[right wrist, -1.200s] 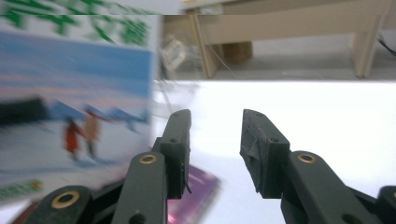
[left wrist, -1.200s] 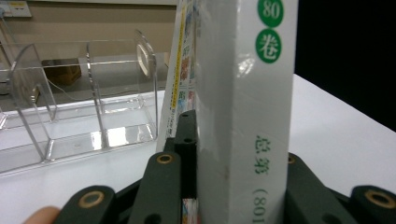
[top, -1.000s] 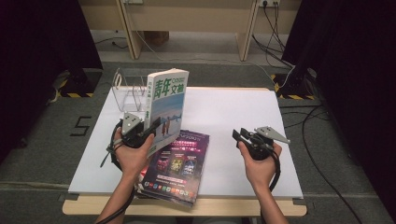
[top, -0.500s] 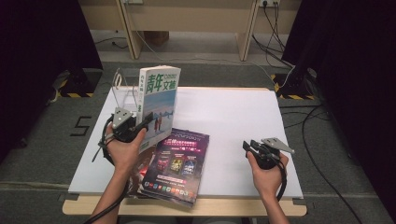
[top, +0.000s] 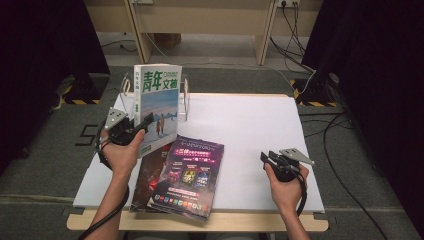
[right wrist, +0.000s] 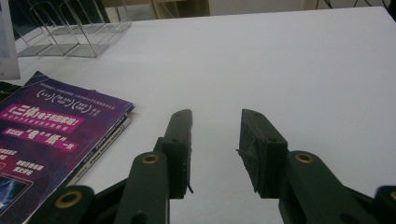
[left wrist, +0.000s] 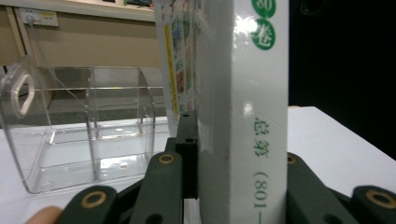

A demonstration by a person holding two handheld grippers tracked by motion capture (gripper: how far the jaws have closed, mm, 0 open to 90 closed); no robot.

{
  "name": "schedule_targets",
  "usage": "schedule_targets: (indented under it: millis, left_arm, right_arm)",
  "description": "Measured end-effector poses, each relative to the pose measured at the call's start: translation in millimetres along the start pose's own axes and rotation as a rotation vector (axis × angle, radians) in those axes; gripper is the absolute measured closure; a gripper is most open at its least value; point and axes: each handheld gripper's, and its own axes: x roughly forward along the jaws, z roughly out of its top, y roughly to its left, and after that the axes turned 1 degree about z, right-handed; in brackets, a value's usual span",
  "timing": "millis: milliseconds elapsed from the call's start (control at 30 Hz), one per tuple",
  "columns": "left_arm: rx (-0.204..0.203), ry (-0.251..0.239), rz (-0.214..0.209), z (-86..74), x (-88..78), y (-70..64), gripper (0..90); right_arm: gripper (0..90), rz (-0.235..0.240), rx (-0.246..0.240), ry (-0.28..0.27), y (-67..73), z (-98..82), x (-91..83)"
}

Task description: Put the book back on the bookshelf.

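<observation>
The high view looks down over the table (top: 250,130), while both gripper views sit low along their jaws, sharing the clear rack (left wrist: 84,135).

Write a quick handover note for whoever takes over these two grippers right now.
Left gripper: shut on the spine of the white book, held upright near the clear rack.
Right gripper: open, empty, low over the white tabletop.
Purple magazine lies on another at the table's front edge.
Done: book lifted.
Left, probably: slot the book into the rack, then the magazines.
</observation>
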Motion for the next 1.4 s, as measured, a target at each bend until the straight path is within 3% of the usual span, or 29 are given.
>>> schedule_targets:
  millis: [233, 433, 600, 733, 767, 833, 867, 900, 933, 1000, 1133, 1233, 1400]
  left_arm:
    - [0.000, -0.019, 0.019, 9.1, 12.4, 6.8, 73.6]
    - [-0.021, -0.047, 0.024, 10.0, 37.3, 13.7, 73.5]
    - [-0.012, -0.080, 0.008, -2.5, 55.6, 16.6, 73.4]
    - [0.021, -0.038, -0.002, -23.2, 61.6, 17.9, 73.2]
    - [0.032, -0.035, -0.001, -30.4, 62.0, 19.5, 73.1]
    - [0.001, -0.053, -0.012, -37.8, 58.3, 23.7, 73.0]
    - [0.027, -0.050, -0.014, -39.7, 53.4, 24.9, 72.9]
    - [0.027, -0.050, -0.014, -39.7, 53.4, 24.9, 72.8]
    - [0.058, -0.035, -0.021, -40.1, 51.0, 24.4, 72.7]
    - [0.071, 0.001, -0.053, -40.2, 46.4, 25.2, 72.6]
    - [0.146, 0.067, -0.045, -44.7, 38.1, 26.6, 72.3]
    - [0.147, 0.095, -0.051, -48.6, 32.4, 28.5, 71.8]
    - [0.143, 0.106, -0.022, -53.6, 19.0, 32.5, 71.5]
  right_arm:
    - [64.5, 0.003, -0.005, 0.006, -0.6, -1.5, 2.2]
    - [64.5, 0.000, -0.005, 0.007, -0.5, -2.2, 2.5]
    - [64.5, -0.003, -0.018, 0.009, -1.2, -3.4, 2.8]
    - [64.5, -0.005, -0.026, 0.006, -1.7, -4.2, 3.4]
    - [64.5, -0.004, -0.028, 0.006, -2.0, -4.3, 3.3]
    - [64.5, -0.004, -0.026, 0.009, -2.6, -4.5, 3.1]
    - [64.5, -0.004, -0.016, 0.011, -2.4, -5.2, 3.2]
    - [64.4, -0.004, -0.015, 0.012, -2.4, -5.3, 3.2]
    - [64.5, -0.003, -0.014, 0.011, -2.1, -5.4, 3.3]
    - [64.5, -0.004, -0.016, 0.011, -1.8, -5.4, 3.2]
    - [64.4, 0.000, -0.031, 0.007, -0.3, -3.8, 2.0]
    - [64.3, -0.002, -0.032, 0.004, -0.4, -3.7, 0.9]
    - [64.1, -0.001, -0.024, 0.007, 0.1, -4.2, 0.8]
